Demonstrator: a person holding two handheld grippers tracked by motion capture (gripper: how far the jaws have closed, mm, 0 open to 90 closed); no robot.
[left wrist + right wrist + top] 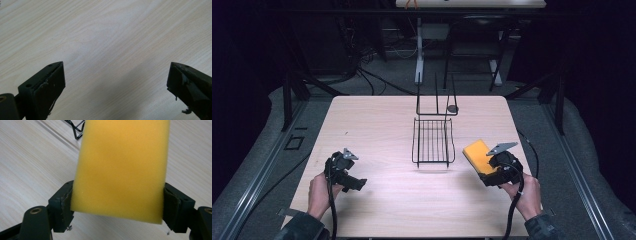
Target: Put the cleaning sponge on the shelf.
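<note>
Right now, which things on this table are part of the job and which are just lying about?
In the job:
- yellow sponge, clamped between the right gripper fingers
- black wire rack, nearest the sponge, probably where it goes

Lying about:
- left gripper, open over bare table
- small dark round thing by the rack's far end

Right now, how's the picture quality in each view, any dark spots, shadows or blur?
High view: the table is brightly lit, surroundings nearly black, and the wire rack casts faint shadows. Left gripper view: sharp wood grain, with a soft shadow between the open claw's jaws. Right gripper view: the yellow sponge looks soft, slightly out of focus.
</note>
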